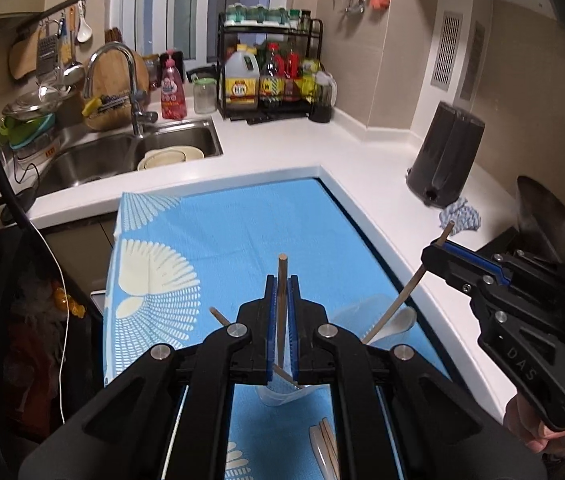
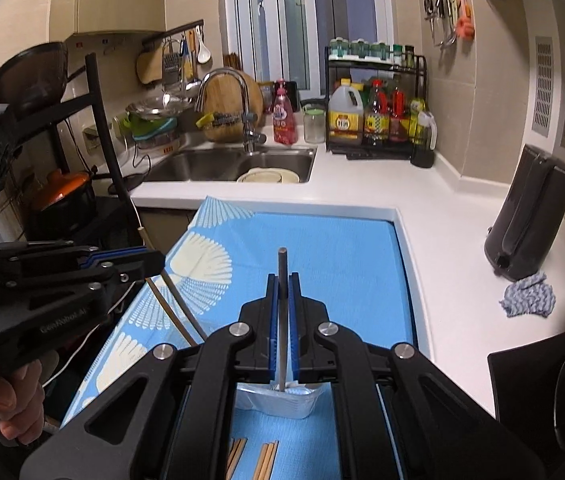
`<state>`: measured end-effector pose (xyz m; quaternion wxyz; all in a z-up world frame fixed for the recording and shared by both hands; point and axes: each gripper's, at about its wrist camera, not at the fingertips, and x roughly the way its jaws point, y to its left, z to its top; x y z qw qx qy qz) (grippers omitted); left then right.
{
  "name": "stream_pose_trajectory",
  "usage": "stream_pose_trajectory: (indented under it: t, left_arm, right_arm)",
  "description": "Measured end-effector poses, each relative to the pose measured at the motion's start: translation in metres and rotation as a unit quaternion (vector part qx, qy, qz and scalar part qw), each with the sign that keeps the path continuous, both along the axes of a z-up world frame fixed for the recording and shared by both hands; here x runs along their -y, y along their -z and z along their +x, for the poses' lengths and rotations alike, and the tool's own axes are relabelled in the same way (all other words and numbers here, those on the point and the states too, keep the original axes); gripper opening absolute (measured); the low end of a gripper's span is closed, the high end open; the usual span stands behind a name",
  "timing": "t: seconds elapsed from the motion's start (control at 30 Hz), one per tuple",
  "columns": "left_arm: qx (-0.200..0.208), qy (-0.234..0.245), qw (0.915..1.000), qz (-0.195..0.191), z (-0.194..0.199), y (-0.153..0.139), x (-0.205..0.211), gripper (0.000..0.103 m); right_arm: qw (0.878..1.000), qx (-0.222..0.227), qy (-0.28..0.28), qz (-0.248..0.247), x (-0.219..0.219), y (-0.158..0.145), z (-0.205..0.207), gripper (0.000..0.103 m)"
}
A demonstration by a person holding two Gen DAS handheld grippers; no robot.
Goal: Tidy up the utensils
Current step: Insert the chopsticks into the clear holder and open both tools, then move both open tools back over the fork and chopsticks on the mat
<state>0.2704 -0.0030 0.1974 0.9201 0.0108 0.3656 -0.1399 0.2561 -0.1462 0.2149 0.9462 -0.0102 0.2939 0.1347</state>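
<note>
Above the blue patterned cloth (image 1: 218, 240), both grippers are being held tilted downward, side by side. A slim wooden chopstick (image 1: 282, 280) is being pinched between the closed blue pads of the left gripper (image 1: 282, 292), its long axis running along the fingers, tip pointing away over the cloth. A darker chopstick (image 2: 282, 276) is being clamped likewise by the right gripper (image 2: 282, 292), jaws pressed together. Below both, a clear plastic container (image 2: 278, 400) is resting on the cloth, with more wooden chopsticks (image 2: 266, 460) lying flat nearer the camera.
</note>
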Motion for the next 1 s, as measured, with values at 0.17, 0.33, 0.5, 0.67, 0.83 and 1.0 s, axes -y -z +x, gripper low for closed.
stream_pose_trajectory:
  t: [0.17,0.33,0.5,0.67,0.83,1.0]
  left_arm:
    - [-0.014,0.019,0.9997,-0.003,0.006,0.008,0.010,0.009]
    - [0.034,0.021,0.9989,-0.025,-0.015,-0.018,0.004,0.040]
    - [0.092,0.010,0.9952,-0.029,-0.060,-0.039,-0.005,0.040]
    - [0.120,-0.006,0.9918,-0.044,-0.116,-0.020,-0.014,0.038]
    - [0.114,-0.021,0.9923,-0.044,-0.160,0.029,-0.016,0.014]
    - [0.088,-0.048,0.9932,-0.059,-0.193,0.090,-0.021,0.006]
  right_arm:
    - [1.000,-0.022,0.010,-0.004,0.003,0.012,0.003,0.027]
    - [1.000,0.003,0.016,-0.001,0.013,-0.006,-0.020,0.033]
    - [0.999,0.046,0.024,0.003,0.025,-0.029,-0.065,0.033]
    - [0.997,0.068,0.031,0.018,0.033,-0.021,-0.118,0.033]
    - [0.997,0.047,0.035,0.050,0.037,0.023,-0.159,0.023]
    - [0.998,0.014,0.027,0.064,0.028,0.089,-0.186,0.005]
